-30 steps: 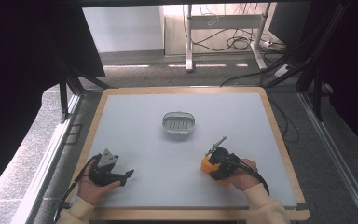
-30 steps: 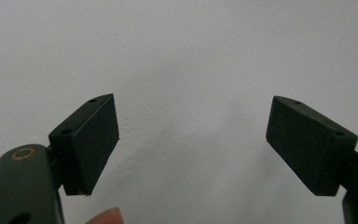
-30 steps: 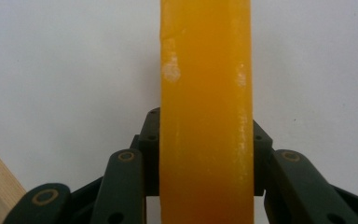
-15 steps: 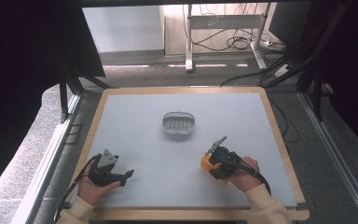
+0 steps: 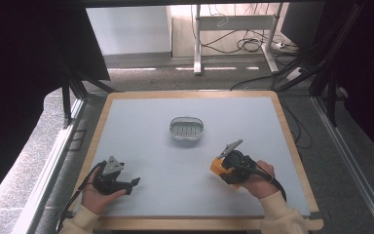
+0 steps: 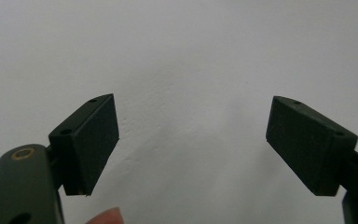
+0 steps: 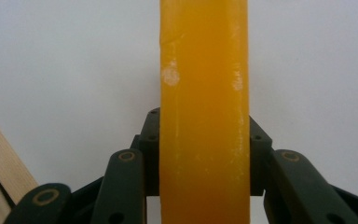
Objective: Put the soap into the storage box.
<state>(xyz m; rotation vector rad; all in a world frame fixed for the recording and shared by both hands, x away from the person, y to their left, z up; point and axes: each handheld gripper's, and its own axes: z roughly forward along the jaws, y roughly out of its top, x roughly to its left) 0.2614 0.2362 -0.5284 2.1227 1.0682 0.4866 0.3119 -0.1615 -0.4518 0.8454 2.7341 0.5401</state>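
Pale grey tabletop (image 5: 146, 141), wooden rim, matte. Right hand-held gripper (image 5: 222, 168), lower right of frame, jaws clamped on orange block (image 7: 204, 112): smooth, waxy, flat-sided, long axis running straight out between jaws. Small oval ribbed dish (image 5: 187, 128) at centre, up-left of it, nearer right hand. Left hand-held gripper (image 6: 191, 140), lower left, wide apart, empty.

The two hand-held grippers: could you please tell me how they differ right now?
The left hand-held gripper is open and holds nothing; the right hand-held gripper is shut on an orange block. The left sits near the table's front left, the right at front right. Both are held low over the table.
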